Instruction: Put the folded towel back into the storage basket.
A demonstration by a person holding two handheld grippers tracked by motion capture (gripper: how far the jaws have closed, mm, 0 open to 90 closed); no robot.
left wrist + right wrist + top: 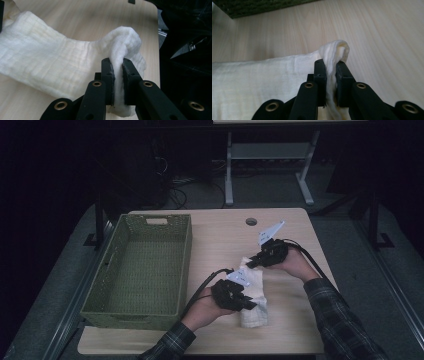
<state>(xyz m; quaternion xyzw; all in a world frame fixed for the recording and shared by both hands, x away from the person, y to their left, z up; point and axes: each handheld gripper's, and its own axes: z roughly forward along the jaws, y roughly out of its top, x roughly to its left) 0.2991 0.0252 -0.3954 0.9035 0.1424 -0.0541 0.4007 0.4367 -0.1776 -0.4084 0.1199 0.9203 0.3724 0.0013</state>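
1. Judging from how things lie, the work is at an early stage: the green basket stands with nothing in it, and the white cloth lies on the table just to the right of the basket, so whatever folding or stowing is meant is not yet done.
2. The left gripper is clamped on the cloth's near end, to the right of the basket's near corner.
3. The right gripper pinches the far end, farther right of the basket.
4. The high view gives the layout; the left gripper view shows a bunched fold of cloth squeezed between its jaws, and the right gripper view shows a thin folded edge held fast, with the basket's wall beyond.
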